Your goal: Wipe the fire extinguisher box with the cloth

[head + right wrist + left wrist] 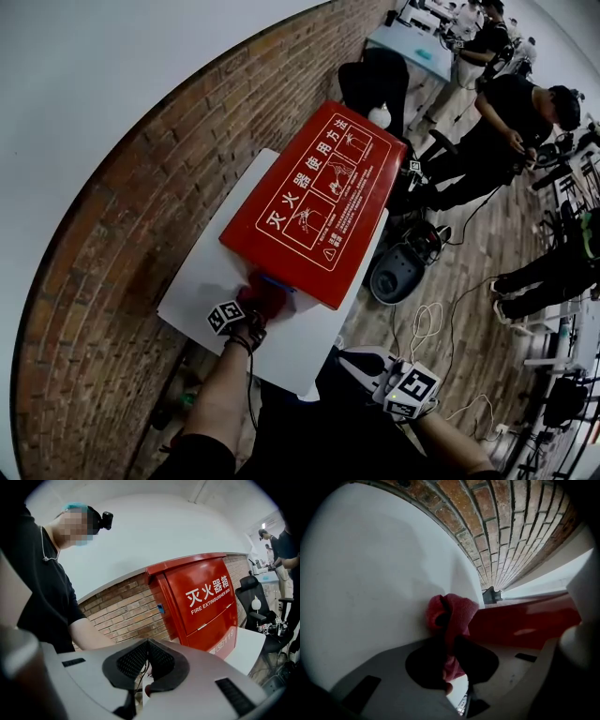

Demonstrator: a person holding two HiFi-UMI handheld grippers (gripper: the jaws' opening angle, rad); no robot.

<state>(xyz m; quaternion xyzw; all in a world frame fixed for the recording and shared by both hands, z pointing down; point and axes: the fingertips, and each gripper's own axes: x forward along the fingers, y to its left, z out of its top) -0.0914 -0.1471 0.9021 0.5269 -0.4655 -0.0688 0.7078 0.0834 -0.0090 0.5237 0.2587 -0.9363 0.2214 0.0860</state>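
My left gripper (449,656) pinches the cloth (452,613) at the lower end of the fire extinguisher box (319,202); my right gripper (146,660) is clenched empty; wiping looks barely started.

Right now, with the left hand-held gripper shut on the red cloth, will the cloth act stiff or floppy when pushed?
Probably floppy: the red cloth bunches into folds beyond the left hand-held gripper that pinches it. Its fuzzy surface would likely drag, not slide, on the glossy fire extinguisher box.

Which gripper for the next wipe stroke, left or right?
Left gripper: shut on the cloth, at the fire extinguisher box. Right gripper is shut, empty, held clear of it.
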